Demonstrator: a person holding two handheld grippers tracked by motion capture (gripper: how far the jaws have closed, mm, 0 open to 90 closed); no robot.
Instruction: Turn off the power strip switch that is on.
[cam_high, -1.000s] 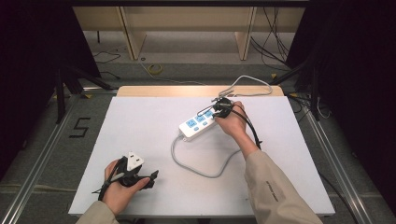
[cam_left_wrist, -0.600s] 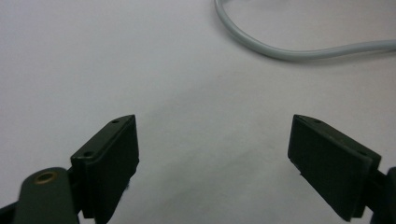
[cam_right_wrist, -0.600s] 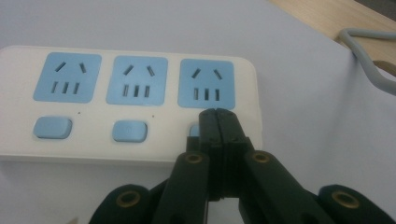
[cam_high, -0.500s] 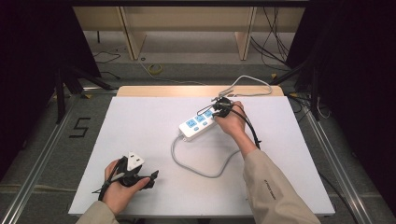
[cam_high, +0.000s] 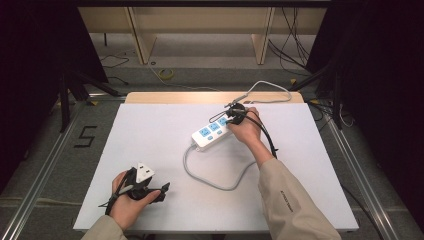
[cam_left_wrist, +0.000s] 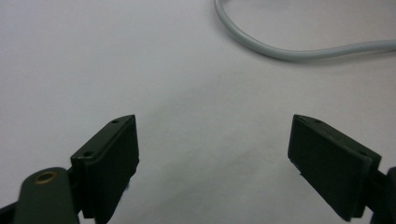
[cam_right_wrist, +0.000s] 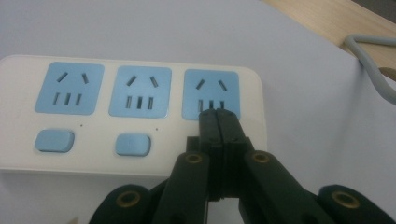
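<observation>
My right gripper (cam_right_wrist: 218, 116), jaws pressed together, tips down on the strip's (cam_high: 212, 134) third switch at its far-right end, the strip running diagonally mid-table, while my left gripper (cam_left_wrist: 212, 154) idles spread, well apart.

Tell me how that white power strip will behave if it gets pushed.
The power strip lies flat and blocky, so it probably slides, not tips. Its grey cable loops loosely, so likely drags and swings it. The smooth white table suggests easy sliding.
</observation>
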